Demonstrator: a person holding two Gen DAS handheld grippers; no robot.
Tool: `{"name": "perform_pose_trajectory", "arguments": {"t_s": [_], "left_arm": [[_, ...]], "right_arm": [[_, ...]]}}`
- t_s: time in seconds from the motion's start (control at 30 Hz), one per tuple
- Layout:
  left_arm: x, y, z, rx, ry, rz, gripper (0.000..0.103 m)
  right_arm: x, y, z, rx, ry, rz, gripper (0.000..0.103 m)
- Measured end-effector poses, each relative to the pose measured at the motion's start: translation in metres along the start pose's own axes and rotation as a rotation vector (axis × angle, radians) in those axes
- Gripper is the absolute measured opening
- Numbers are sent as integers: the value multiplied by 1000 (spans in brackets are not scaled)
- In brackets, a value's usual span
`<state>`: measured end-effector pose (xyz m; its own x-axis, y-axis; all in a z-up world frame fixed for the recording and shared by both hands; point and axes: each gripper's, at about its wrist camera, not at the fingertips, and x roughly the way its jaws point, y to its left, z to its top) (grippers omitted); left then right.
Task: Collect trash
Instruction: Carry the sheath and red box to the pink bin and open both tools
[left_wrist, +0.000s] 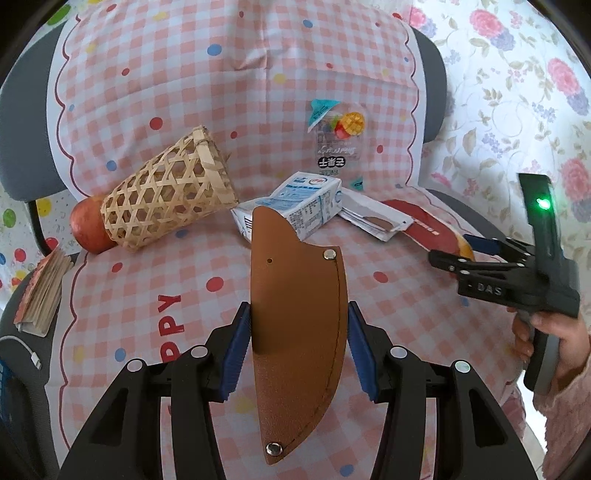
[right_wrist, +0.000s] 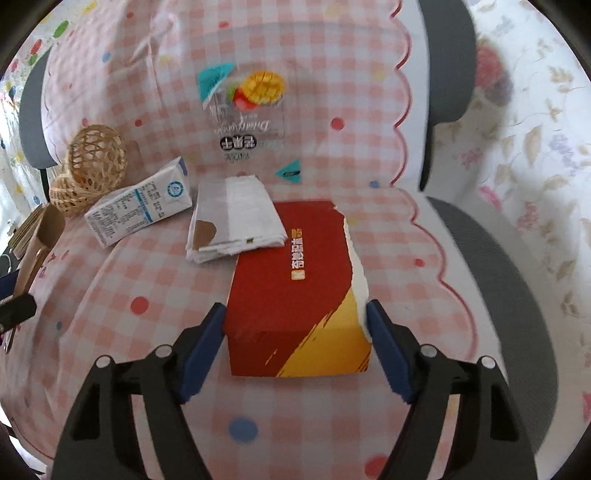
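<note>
Down at 6 o'clock, left gripper (left_wrist: 298, 332) pinches a brown leather sheath (left_wrist: 295, 332); right gripper (right_wrist: 295, 328), spread wide, hugs the red box (right_wrist: 295, 295).

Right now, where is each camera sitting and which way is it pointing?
Left wrist: on the left gripper, looking along its fingers at the brown sheath it grips; the person's right hand shows.
Right wrist: on the right gripper, facing the red box between its fingers.
Both see the milk carton and woven basket.
</note>
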<state>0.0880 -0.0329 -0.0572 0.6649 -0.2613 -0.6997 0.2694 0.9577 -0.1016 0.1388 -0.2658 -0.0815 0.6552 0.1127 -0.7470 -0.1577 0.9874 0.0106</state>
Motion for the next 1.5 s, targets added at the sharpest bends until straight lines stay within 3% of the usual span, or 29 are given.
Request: {"name": "perform_pose_trajectory", "arguments": {"t_s": [0.27, 0.53, 0.83, 1.5], "left_arm": [[-35, -24, -12, 27, -57, -45, 51], [-61, -63, -41, 81, -72, -102, 51], [-77, -101, -73, 139, -61, -134, 51], [-73, -231, -124, 353, 15, -415, 52]], "right_arm": [[-80, -9, -27, 49, -95, 2, 75], [-141, -2, -70, 79, -133, 7, 75], [-189, 4, -123, 100, -162, -77, 75], [-245, -43, -254, 245, 12, -271, 75]]}}
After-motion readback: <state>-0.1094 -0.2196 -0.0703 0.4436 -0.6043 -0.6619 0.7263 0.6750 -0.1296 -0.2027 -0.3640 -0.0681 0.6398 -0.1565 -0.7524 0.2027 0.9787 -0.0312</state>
